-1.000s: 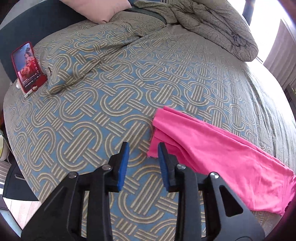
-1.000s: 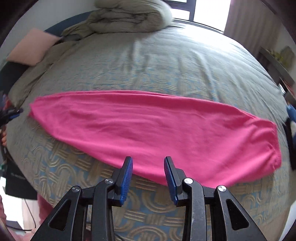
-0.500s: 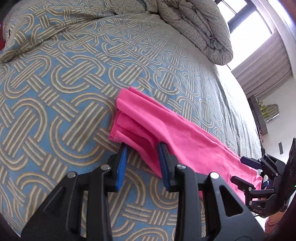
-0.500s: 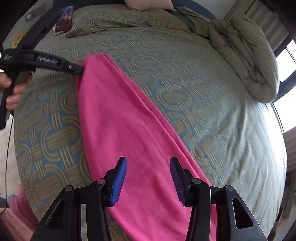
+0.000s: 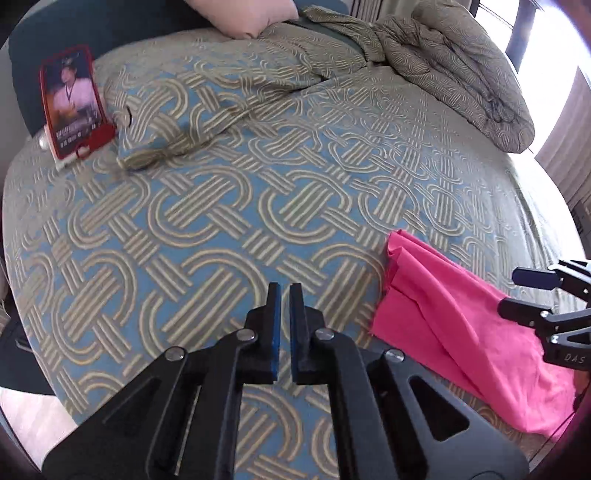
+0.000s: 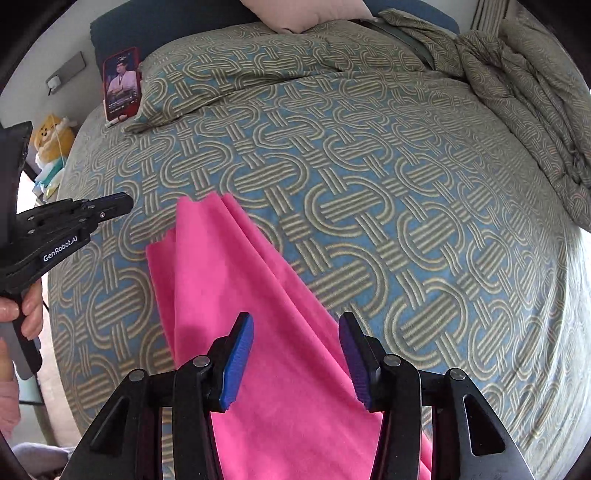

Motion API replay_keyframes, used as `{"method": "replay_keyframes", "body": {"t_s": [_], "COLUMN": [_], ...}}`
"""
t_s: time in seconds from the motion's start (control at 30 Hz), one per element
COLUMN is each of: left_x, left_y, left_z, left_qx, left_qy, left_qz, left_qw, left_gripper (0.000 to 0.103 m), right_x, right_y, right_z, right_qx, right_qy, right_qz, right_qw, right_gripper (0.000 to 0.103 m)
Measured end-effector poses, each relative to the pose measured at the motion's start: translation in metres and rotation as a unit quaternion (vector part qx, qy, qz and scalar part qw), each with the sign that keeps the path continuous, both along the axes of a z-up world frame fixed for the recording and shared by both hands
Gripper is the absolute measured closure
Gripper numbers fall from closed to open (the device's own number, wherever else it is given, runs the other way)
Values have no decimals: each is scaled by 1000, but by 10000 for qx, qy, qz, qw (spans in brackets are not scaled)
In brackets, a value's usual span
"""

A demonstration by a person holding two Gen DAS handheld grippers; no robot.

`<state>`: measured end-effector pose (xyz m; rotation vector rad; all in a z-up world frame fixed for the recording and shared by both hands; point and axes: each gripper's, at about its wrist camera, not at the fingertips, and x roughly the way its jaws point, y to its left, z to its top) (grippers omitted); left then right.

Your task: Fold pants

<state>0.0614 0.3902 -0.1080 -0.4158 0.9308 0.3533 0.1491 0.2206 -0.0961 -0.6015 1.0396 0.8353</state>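
The pink pants point(image 6: 236, 295) lie folded lengthwise on the patterned bedspread point(image 6: 369, 177), leg ends pointing toward the headboard. In the left wrist view the pants point(image 5: 450, 317) lie to the right. My left gripper point(image 5: 284, 295) is nearly shut and holds nothing; it hovers over bare bedspread left of the pants' end. It also shows in the right wrist view point(image 6: 110, 208). My right gripper point(image 6: 295, 328) is open and empty, low over the middle of the pants. It shows at the right edge of the left wrist view point(image 5: 524, 291).
A red phone point(image 5: 72, 103) leans by a pillow point(image 5: 207, 107) at the headboard. A bunched duvet point(image 6: 535, 103) lies at the far right. A pink cushion point(image 5: 243, 14) is at the back. A plush toy point(image 6: 51, 140) sits beside the bed's left edge.
My left gripper has closed from open to nearly shut and pulled left, off the pants' end. My right gripper has moved along the pants and stayed open.
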Motion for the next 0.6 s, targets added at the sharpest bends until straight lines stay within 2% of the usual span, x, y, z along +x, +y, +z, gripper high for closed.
{"method": "replay_keyframes", "body": {"t_s": [0.07,0.13,0.3,0.4,0.5,0.6], "left_x": [-4,-3,17,33,42,43], "left_y": [-2,-17,-50,-62,-62,-59], "left_z": [2,4,0,-7,-15,-16], "left_qx": [-366,-417,-911,-942,-1148,-1307], "left_qy": [-113,-211,-249,-103,28,12], "left_qz": [-194,-541,-1364,-1516,-1376,-1225], "left_qw": [9991,9974,9861,9839,9838,9838], "left_gripper": [100,100,100,100,100,95], "right_x": [-3,-4,-4,3,13,15], "right_y": [8,13,18,14,6,6], "right_z": [-2,-5,-20,-28,-30,-32], "right_qx": [0,-66,-503,-444,-273,-257], "right_qy": [16,-9,-135,46,331,325], "right_qz": [106,159,207,123,-47,-73], "right_qw": [9999,9999,9984,9989,9991,9991], "right_gripper": [54,54,54,54,52,49]}}
